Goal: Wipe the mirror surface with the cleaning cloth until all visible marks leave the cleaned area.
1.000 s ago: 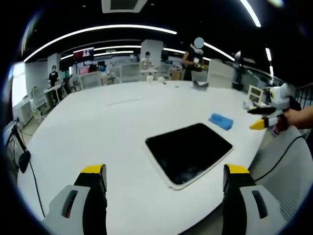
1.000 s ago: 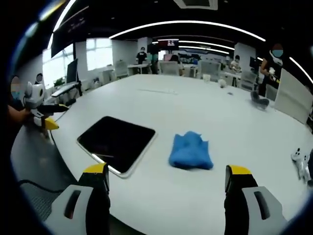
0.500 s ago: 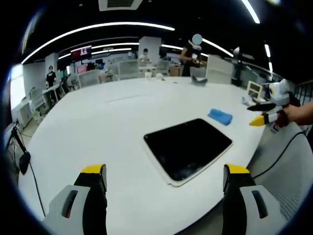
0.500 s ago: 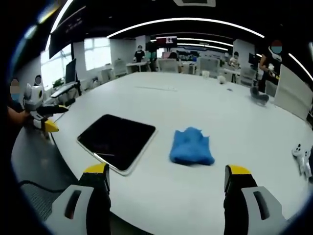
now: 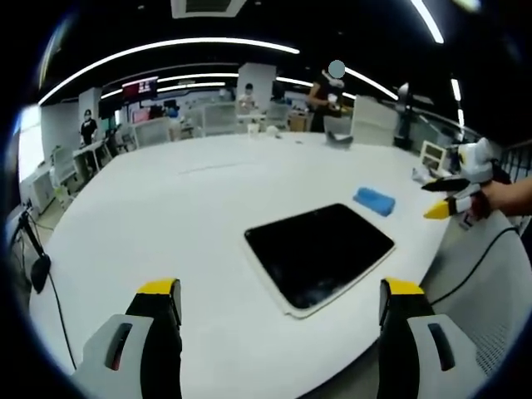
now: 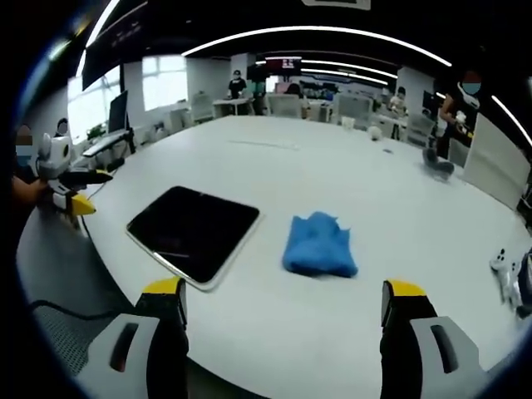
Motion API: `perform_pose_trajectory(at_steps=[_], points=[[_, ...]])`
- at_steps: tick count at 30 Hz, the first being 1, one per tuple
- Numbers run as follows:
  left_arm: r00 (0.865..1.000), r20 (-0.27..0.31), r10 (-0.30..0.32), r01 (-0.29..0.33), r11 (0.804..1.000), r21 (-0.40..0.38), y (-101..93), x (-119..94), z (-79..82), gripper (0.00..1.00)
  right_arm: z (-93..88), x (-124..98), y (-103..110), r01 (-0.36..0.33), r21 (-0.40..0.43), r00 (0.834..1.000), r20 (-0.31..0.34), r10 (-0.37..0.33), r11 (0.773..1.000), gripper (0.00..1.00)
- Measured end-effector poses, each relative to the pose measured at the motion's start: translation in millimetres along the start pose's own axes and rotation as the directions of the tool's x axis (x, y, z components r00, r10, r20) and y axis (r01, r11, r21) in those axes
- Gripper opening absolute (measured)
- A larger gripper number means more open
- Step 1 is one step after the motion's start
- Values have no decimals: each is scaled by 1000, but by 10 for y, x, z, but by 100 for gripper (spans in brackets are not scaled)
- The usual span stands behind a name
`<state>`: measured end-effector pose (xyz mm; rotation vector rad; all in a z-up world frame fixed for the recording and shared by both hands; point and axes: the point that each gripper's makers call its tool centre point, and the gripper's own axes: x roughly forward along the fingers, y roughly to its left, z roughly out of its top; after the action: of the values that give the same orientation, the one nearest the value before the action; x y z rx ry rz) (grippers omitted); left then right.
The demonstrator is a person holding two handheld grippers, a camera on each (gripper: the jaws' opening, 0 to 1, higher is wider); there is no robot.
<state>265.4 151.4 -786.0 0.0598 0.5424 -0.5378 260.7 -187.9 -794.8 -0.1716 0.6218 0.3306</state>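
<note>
Two spread grippers hang over a broad white round table (image 5: 166, 216), neither touching anything.

In the left gripper view, the left gripper (image 5: 278, 312) stands wide apart; the dark rectangular white-edged mirror (image 5: 318, 251) lies flat just ahead, the crumpled blue cleaning cloth (image 5: 375, 200) beyond it to the right.
In the right gripper view, the right gripper (image 6: 283, 309) is equally wide, cloth (image 6: 319, 244) straight ahead, mirror (image 6: 194, 232) ahead-left beside it, the left gripper (image 6: 68, 188) far left.

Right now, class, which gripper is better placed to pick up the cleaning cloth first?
The right gripper. The blue cloth lies just ahead of its open jaws, beside the mirror. From the left gripper, also open, the cloth lies beyond the mirror.
</note>
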Motion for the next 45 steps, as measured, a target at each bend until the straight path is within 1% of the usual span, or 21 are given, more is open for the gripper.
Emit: perform_pose_trajectory(at_steps=[3,6,8,10,13,14,15,17,19,21,23,25,28,30,32,34,35,37,39,43,45], points=[[1000,7,1,-1,1000,-11,9,-6,8,99,1,-18,5,-3,-15,1000,-14,3,1000,97],[1000,11,0,1,1000,-19,10,-7,11,99,47,-66,-43,-12,-3,1000,-18,12,1000,95],[1000,12,-4,4,1000,-21,4,-7,12,99,83,-92,-82,-15,26,1000,-21,16,1000,90],[1000,14,-1,1,1000,-18,12,-8,15,99,143,-106,-136,-16,58,1000,-21,18,998,90],[1000,11,1,-1,1000,-21,18,-7,8,99,272,-101,-173,-38,153,999,-23,42,988,86],[1000,11,5,-4,1000,-19,24,-9,8,99,285,-93,-177,-50,152,998,-34,56,987,84],[1000,11,6,-6,1000,-19,25,-10,9,99,314,-75,-185,-58,154,996,-55,67,986,84],[1000,10,8,-8,1000,-22,26,-14,7,99,396,-40,-215,-62,145,995,-67,73,988,85],[1000,10,7,-7,1000,-30,25,-17,6,100,428,-7,-212,-85,155,990,-95,101,984,84],[1000,5,24,-24,999,-28,61,-24,-4,100,507,37,-268,-73,158,991,-102,90,985,85],[1000,4,11,-11,999,-50,45,-19,-12,100,557,63,-281,-79,155,988,-122,98,985,85],[1000,12,9,-8,999,-35,36,-16,9,100,627,117,-321,-73,153,987,-129,93,985,86],[1000,11,0,1,999,-35,13,-13,4,100,651,202,-382,-58,161,978,-188,88,985,86],[1000,8,1,-1,999,-36,15,-8,0,100,697,250,-387,-70,160,972,-211,103,985,86],[1000,6,-3,4,1000,-29,6,-4,-5,100,765,288,-387,-75,160,971,-213,108,984,88],[1000,3,-9,9,1000,-25,-3,2,-14,100,773,338,-393,-92,157,960,-247,129,983,88],[1000,3,-9,9,1000,-22,-6,3,-13,100,754,356,-368,-126,140,948,-275,161,982,88],[1000,-2,-11,11,1000,-29,-10,5,-24,100,749,371,-339,-150,158,928,-319,194,976,90],[1000,-10,-11,11,999,-30,-12,0,-44,100,808,406,-368,-142,162,928,-321,188,977,89],[1000,0,3,-3,999,-43,30,-5,-34,100,909,430,-410,-141,185,917,-347,198,973,88],[1000,-5,2,-3,999,-45,35,9,-35,100,964,460,-458,-133,181,916,-352,190,975,88]])
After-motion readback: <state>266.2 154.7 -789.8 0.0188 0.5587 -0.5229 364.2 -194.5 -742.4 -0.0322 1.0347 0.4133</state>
